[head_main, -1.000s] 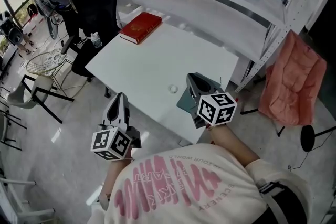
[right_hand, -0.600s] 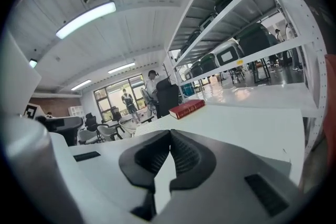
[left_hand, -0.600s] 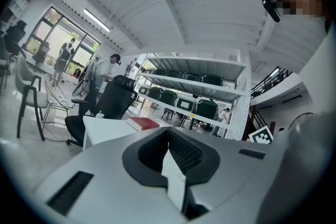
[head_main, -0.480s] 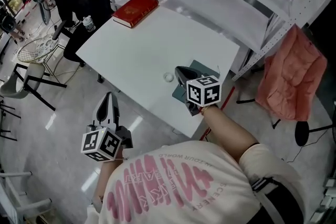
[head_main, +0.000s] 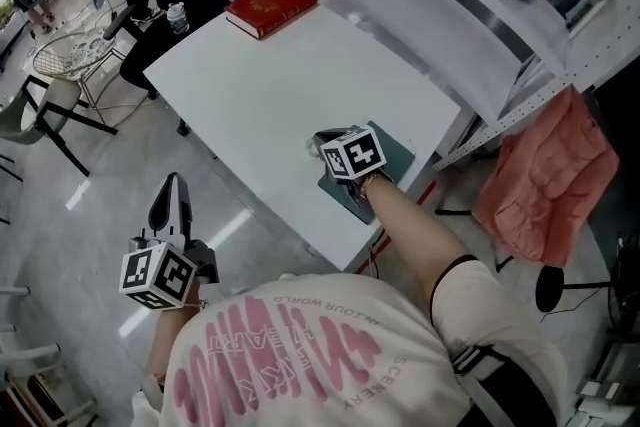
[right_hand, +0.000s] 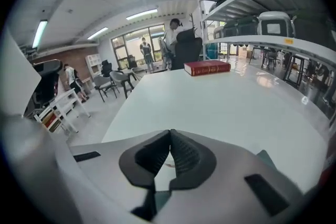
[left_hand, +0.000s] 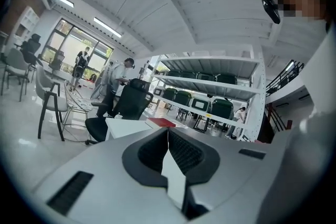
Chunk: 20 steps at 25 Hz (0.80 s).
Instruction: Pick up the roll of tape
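Head view: the right gripper (head_main: pixel 320 144) sits low over the near part of the white table (head_main: pixel 250 85), at the edge of a teal mat (head_main: pixel 398 155). The roll of tape (head_main: pixel 312 149), a small pale ring on the tabletop, is almost wholly covered by the gripper's front, with only a sliver showing at its left. The left gripper (head_main: pixel 171 187) hangs off the table above the floor, well apart from the roll. A red book (head_main: pixel 272 5) lies at the far corner.

Left gripper view: the jaws are pressed together with nothing between them.

Right gripper view: the jaw tips meet and grip nothing. Through the small gap behind them a thin curved edge shows on the table, probably the roll's rim.

As I judge it, the reach is nearly done but the pick-up has not begun: the right jaws must part, take the roll's wall, close and lift
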Each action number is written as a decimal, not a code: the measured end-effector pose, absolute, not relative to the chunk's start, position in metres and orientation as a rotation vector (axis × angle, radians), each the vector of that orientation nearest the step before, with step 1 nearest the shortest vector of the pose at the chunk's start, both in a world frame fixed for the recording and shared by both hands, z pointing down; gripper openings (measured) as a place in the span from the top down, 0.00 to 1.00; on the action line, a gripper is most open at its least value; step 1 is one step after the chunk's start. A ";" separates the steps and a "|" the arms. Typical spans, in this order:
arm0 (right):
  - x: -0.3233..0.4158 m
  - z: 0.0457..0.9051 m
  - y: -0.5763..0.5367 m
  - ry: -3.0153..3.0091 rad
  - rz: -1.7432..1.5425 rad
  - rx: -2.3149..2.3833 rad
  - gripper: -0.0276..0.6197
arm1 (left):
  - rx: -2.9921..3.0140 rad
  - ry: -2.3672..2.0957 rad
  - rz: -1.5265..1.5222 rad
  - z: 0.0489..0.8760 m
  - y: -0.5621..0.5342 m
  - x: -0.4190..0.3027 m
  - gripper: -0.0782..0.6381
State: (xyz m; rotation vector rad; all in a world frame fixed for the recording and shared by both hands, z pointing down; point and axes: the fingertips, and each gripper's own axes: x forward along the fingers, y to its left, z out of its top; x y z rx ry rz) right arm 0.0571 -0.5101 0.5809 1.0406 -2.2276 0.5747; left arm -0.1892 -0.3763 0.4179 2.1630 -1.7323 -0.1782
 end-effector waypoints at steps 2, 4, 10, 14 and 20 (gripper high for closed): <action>0.054 0.583 -0.513 -2.217 0.585 0.983 0.94 | 2.145 -1.765 -0.197 0.415 -0.376 -0.198 0.86; 0.049 0.584 -0.514 -2.222 0.586 0.919 0.93 | 2.127 -1.772 -0.205 0.415 -0.378 -0.204 0.86; 0.035 0.596 -0.501 -2.210 0.581 0.736 0.77 | 2.071 -1.795 -0.229 0.420 -0.378 -0.215 0.86; 0.032 0.611 -0.499 -2.142 0.537 0.697 0.70 | 2.057 -1.815 -0.230 0.420 -0.379 -0.221 0.86; 0.038 0.619 -0.509 -2.092 0.520 0.748 0.70 | 2.074 -1.821 -0.217 0.417 -0.382 -0.225 0.86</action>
